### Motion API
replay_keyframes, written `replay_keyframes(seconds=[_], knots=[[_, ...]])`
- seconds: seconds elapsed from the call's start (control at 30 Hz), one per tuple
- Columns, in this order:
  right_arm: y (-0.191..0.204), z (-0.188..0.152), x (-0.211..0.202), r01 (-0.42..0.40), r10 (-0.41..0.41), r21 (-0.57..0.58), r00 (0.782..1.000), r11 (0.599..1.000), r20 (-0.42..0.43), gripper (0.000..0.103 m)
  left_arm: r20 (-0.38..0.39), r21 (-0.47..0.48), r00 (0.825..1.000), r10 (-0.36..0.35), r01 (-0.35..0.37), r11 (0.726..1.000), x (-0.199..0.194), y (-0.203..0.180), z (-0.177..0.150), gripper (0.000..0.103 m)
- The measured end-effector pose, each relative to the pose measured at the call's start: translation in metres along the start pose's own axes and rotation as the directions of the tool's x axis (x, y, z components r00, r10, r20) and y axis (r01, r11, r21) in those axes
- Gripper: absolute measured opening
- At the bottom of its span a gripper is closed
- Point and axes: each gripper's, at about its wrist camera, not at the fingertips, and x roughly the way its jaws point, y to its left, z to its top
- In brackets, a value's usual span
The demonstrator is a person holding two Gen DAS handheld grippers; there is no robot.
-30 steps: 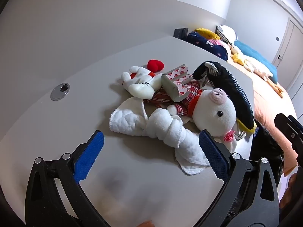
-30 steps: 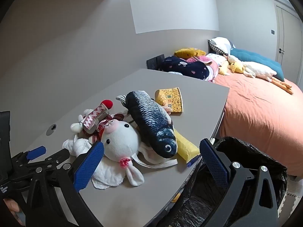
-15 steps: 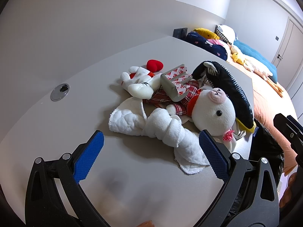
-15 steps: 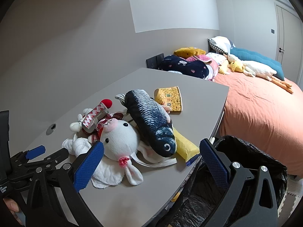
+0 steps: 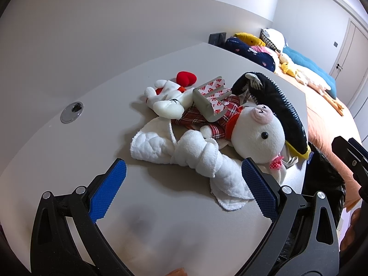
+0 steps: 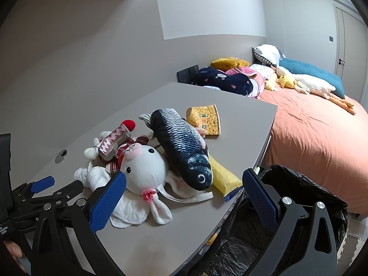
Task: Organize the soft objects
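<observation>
Both your grippers hang empty, jaws wide: the left gripper (image 5: 182, 184) just short of the white cloth (image 5: 184, 155), the right gripper (image 6: 184, 189) over the bench (image 6: 241, 115) edge, above the black bag (image 6: 299, 197). The soft things lie piled mid-bench: one rabbit (image 6: 145, 169), one fish (image 6: 181, 147) lying over it, one small white doll (image 5: 168, 101), one red heart (image 5: 186, 78), one tape roll (image 5: 211, 101) on top of the plaid cloth (image 5: 202, 117). One yellow pouch (image 6: 204, 120) lies apart behind. A yellow piece (image 6: 223, 178) under the fish is mostly hidden; you cannot tell what it is
</observation>
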Motion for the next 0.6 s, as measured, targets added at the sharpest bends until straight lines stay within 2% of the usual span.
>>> replay_keyframes(seconds=[0.6], knots=[[-0.0004,-0.0002,0.0000,0.000,0.000,-0.001,1.000,1.000,-0.001,0.100,-0.011,0.007,1.000,0.002,-0.002,1.000,0.0020,-0.0002,-0.0009,0.097]])
